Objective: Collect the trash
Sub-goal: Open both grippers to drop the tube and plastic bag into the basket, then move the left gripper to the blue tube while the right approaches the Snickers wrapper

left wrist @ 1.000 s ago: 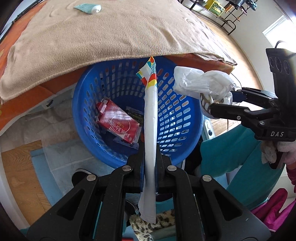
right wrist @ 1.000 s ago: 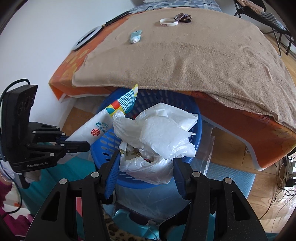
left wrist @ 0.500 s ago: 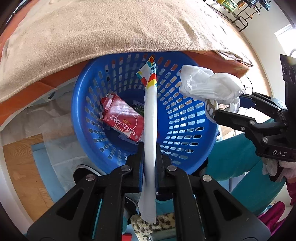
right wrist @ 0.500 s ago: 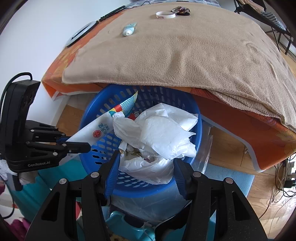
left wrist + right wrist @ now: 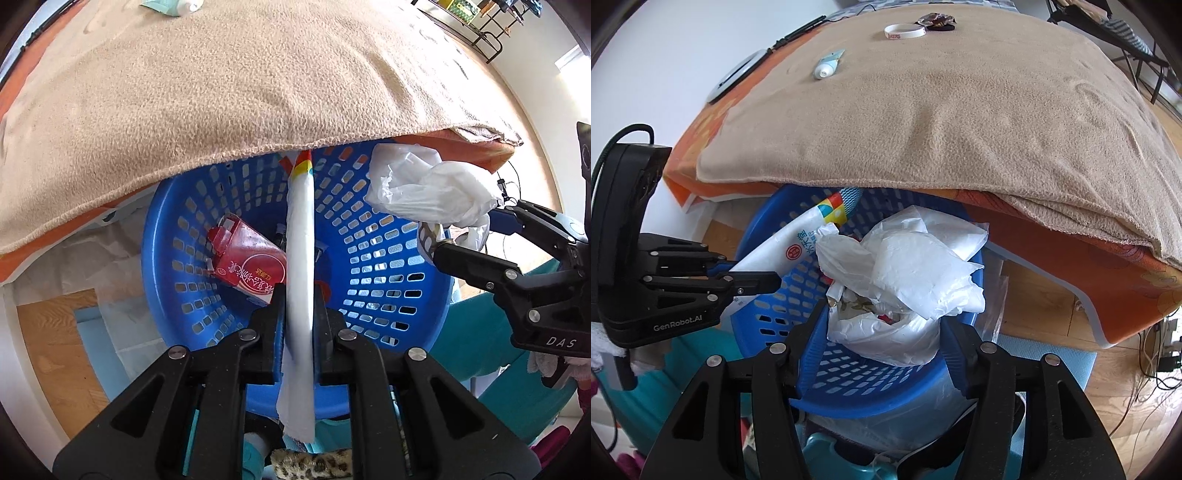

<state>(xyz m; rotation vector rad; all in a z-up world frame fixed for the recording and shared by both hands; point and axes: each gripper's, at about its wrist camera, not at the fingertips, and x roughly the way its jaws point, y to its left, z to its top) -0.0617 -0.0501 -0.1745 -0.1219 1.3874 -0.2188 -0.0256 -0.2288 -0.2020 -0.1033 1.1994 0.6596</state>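
My left gripper (image 5: 300, 295) is shut on a flat white wrapper (image 5: 300, 258) with a coloured tip, held over the blue basket (image 5: 388, 266). My right gripper (image 5: 882, 325) is shut on a crumpled white plastic bag (image 5: 908, 280) above the basket (image 5: 775, 314). The bag also shows in the left wrist view (image 5: 424, 188), over the basket's right rim. A red carton (image 5: 251, 266) lies inside the basket. The left gripper and its wrapper (image 5: 790, 254) show at left in the right wrist view.
A bed with a tan blanket (image 5: 960, 110) overhangs the basket's far rim. On it lie a small tube (image 5: 827, 66), a white wristband (image 5: 905, 31) and a dark wrapper (image 5: 936, 18). Wooden floor (image 5: 55, 332) and a clear bag (image 5: 993, 306) lie beside the basket.
Both grippers have moved forward and lower over the basket with their loads. The wrapper's tip now reaches under the blanket's edge.
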